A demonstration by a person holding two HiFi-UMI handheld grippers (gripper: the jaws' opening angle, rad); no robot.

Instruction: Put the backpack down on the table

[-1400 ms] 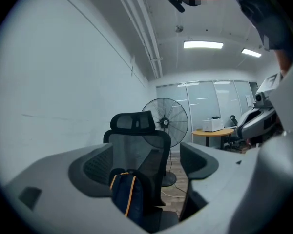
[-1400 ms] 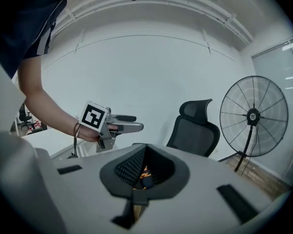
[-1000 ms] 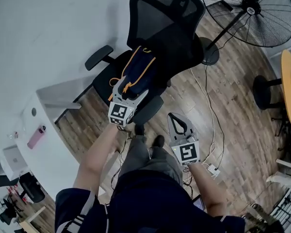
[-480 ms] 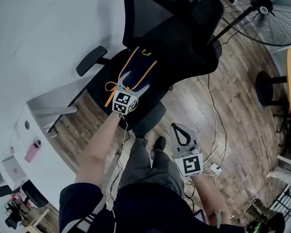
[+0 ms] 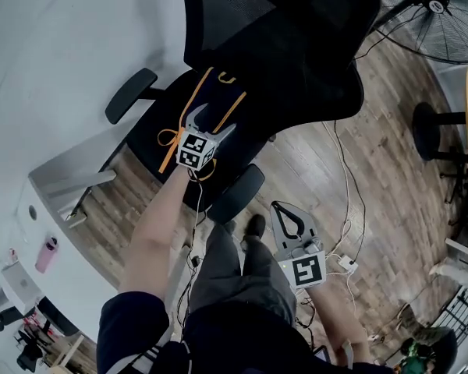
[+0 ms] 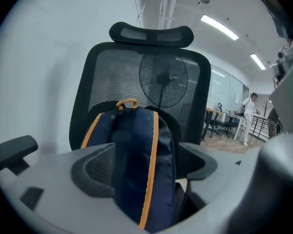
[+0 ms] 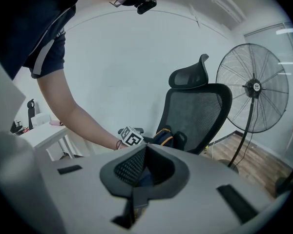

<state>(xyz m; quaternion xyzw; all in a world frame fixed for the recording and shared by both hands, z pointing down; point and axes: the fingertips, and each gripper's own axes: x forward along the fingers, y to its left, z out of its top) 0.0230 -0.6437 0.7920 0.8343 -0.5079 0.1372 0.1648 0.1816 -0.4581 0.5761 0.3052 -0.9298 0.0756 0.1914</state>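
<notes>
Left tool (image 5: 210,123) has dropped closer to the backpack (image 5: 218,96) than a second ago. The head view has also shifted, so the office chair (image 5: 288,45) fills more of the top of the frame. Right tool (image 5: 278,206) sits a bit lower and nearer the person's legs than before.

Backpack is navy with orange trim and an orange top handle. It stands upright on the chair seat, leaning on the mesh backrest, not on the white surface (image 5: 70,248) at the left. A pink bottle (image 5: 45,254) is on that surface, well apart from the chair.

In the left gripper view the left tool (image 6: 146,152) has its jaws wide apart, and they have just been closing a little. The backpack (image 6: 132,145) shows between them with a gap on each side, so no pad presses on it. Chair backrest (image 6: 132,67) is behind it, and the pedestal fan (image 6: 163,79) shows through the mesh.

In the right gripper view the right tool (image 7: 145,147) has its jaws together, tips meeting, with nothing clamped. It points toward the chair, with the backpack (image 7: 163,136) and the fan (image 7: 254,87) beyond it. In the head view it hangs over the wood floor (image 5: 374,170), near the white cables (image 5: 347,209).
</notes>
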